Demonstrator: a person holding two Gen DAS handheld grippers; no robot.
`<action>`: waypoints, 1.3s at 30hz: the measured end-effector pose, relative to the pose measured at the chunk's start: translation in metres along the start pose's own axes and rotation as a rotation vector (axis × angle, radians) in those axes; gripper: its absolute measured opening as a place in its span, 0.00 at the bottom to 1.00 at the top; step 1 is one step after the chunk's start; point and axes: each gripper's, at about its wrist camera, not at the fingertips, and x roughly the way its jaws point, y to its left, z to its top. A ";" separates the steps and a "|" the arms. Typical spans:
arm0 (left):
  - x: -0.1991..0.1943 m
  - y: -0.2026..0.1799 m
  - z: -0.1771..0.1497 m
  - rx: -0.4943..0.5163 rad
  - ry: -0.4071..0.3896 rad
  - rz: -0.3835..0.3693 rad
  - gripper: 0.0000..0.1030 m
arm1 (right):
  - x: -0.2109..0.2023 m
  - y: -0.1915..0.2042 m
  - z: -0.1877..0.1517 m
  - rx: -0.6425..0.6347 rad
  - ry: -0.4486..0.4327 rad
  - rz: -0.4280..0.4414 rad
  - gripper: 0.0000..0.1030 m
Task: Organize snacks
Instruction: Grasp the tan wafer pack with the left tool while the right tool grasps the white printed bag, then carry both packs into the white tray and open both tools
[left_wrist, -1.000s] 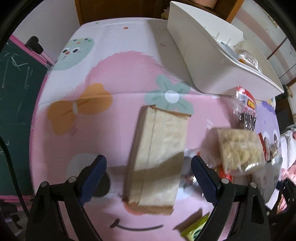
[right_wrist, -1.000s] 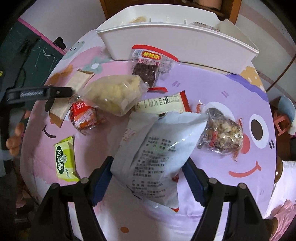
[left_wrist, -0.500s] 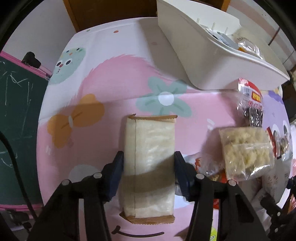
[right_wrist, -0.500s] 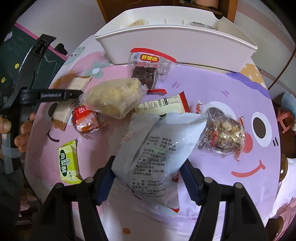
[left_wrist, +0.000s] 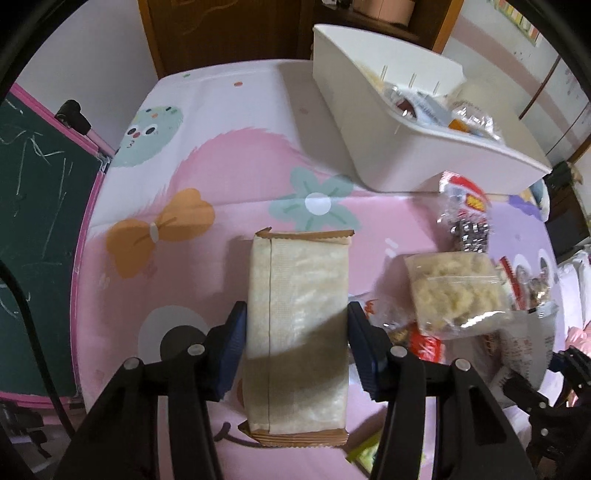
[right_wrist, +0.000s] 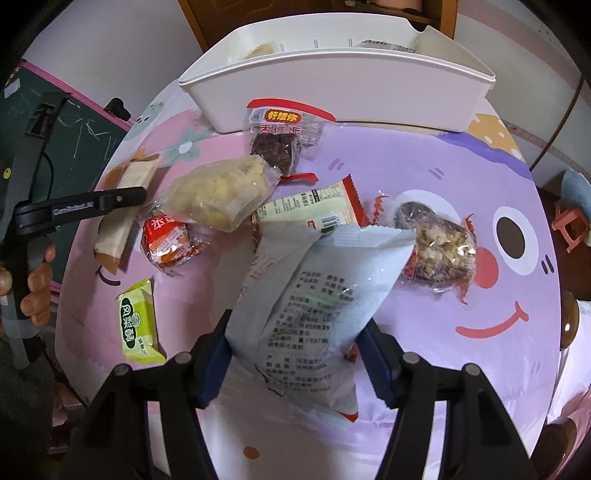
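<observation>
The beige wafer packet (left_wrist: 299, 325) is pinched between the blue fingers (left_wrist: 231, 347) of the left gripper (left_wrist: 293, 347) at the lower centre of the left wrist frame. The right gripper (right_wrist: 295, 354) has just been closing, and the white printed bag (right_wrist: 314, 295) is clamped between its fingers (right_wrist: 214, 365) at the lower centre of the right wrist frame. The white bin (right_wrist: 332, 88) is seen at the top, on the cartoon-printed counter (right_wrist: 480, 184); loose snacks are scattered just below it.
</observation>
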 end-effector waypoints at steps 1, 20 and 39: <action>-0.004 0.000 0.000 -0.001 -0.004 -0.008 0.50 | -0.001 0.001 0.000 -0.001 -0.004 0.001 0.62; -0.129 -0.089 0.033 0.180 -0.217 -0.123 0.50 | -0.112 0.010 0.050 -0.084 -0.297 -0.027 0.59; -0.213 -0.139 0.158 0.153 -0.451 -0.029 0.50 | -0.221 -0.005 0.203 -0.060 -0.614 -0.157 0.59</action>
